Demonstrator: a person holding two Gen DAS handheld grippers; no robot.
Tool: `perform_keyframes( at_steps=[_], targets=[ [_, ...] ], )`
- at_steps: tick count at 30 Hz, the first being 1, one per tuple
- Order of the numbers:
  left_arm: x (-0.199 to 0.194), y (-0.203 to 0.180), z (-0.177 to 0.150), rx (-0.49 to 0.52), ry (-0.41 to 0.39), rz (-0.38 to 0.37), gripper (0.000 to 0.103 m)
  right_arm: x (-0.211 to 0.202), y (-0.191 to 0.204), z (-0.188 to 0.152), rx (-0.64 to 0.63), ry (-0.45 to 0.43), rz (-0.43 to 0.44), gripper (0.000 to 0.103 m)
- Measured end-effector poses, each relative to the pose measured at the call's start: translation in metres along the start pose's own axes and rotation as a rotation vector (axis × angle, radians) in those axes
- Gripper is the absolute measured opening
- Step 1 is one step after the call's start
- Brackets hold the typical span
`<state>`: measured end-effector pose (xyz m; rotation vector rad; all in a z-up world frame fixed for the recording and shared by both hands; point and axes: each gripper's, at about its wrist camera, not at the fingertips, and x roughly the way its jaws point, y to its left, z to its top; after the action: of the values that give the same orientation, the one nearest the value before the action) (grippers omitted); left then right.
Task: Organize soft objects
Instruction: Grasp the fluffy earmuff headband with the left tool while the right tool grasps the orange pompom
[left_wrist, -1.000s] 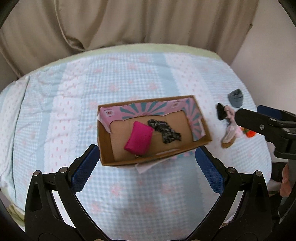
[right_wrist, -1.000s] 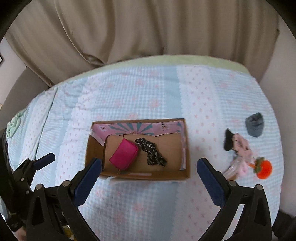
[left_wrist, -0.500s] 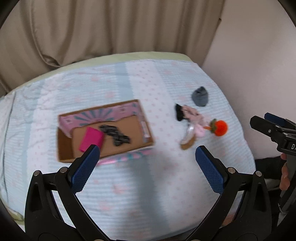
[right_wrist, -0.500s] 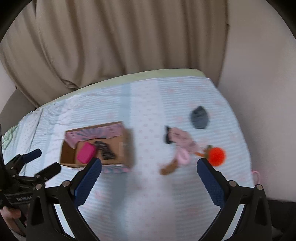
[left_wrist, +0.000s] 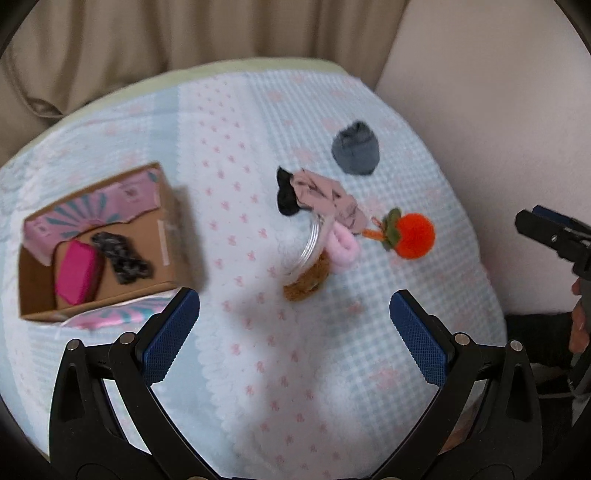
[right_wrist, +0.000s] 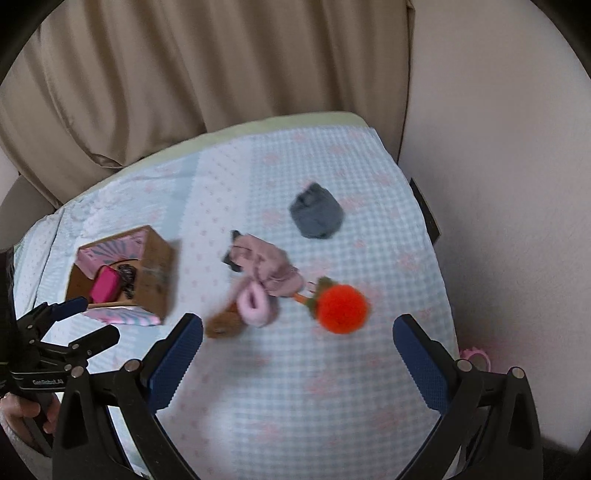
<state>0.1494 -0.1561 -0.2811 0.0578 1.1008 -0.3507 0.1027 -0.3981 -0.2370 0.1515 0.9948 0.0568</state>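
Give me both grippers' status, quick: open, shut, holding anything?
Left gripper: open, holding nothing, above the bedspread.
Right gripper: open, holding nothing, near the orange pom-pom.

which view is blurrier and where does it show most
Right wrist view is blurrier: the orange pom-pom and cardboard box smear sideways. Left wrist view is sharper at the pom-pom, though its box edge ghosts. Both bend the bedspread fisheye-round, corners dark.
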Motion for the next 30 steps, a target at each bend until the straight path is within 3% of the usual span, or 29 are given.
perform_keyframes(
  at_steps=[9, 19, 22, 26, 30],
  targets=[
    [0.108, -0.006, -0.007, 0.061, 0.055, 0.004, 0.092, 0.089, -0.05, -0.02, 0.053, 0.05, -0.011, 0.103],
    [0.177, -0.009, -0.009, 0.119, 0.069, -0.02, 0.076, 0.179, -0.067, -0.036, 0.105, 0.056, 0.011, 0.101],
    [0.187, -0.009, -0.009, 0.132, 0.076, -0.03, 0.068, 0.196, -0.065, -0.037, 0.115, 0.061, 0.02, 0.096],
    [0.194, -0.013, -0.009, 0.162, 0.088, -0.067, 0.05, 0.21, -0.065, -0.036, 0.128, 0.064, 0.034, 0.083],
    [0.196, -0.019, -0.009, 0.205, 0.093, -0.067, 0.044, 0.221, -0.065, -0.035, 0.14, 0.076, 0.047, 0.063]
  ],
)
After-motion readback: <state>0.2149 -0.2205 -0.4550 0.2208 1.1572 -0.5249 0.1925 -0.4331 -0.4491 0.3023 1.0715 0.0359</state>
